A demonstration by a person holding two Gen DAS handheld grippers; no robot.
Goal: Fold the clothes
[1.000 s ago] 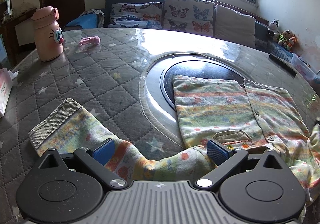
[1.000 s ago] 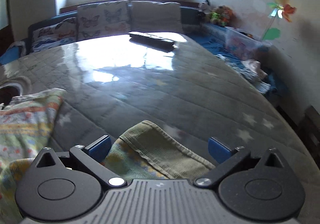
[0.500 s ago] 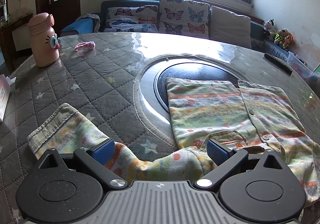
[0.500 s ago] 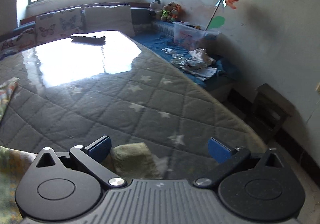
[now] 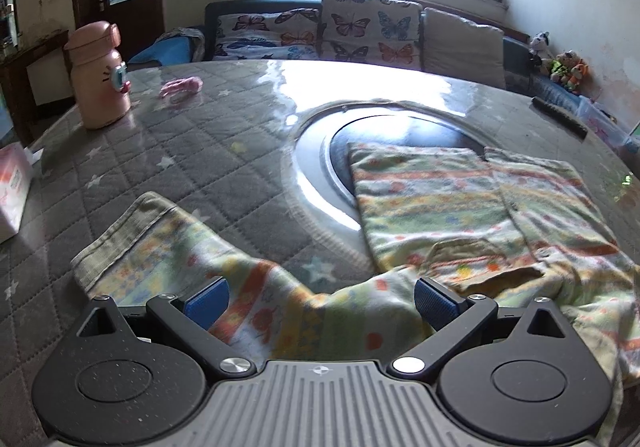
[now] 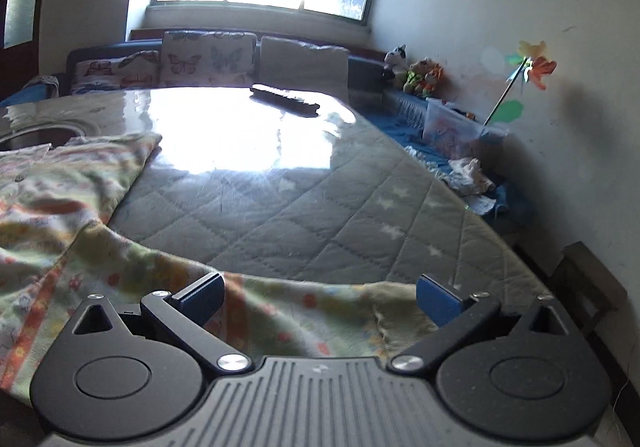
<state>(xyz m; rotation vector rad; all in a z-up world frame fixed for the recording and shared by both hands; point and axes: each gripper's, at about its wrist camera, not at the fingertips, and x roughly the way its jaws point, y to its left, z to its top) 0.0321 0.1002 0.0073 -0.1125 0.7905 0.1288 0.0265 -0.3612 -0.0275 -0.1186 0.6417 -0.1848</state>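
Shirt [image 5: 460,207] beside pink bottle [image 5: 98,79], remote [image 6: 285,100]

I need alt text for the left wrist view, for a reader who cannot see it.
The open left gripper hangs over a sleeve of a striped, flowered shirt spread on a grey quilted table. A pink bottle stands far left; a sofa with butterfly cushions sits behind.
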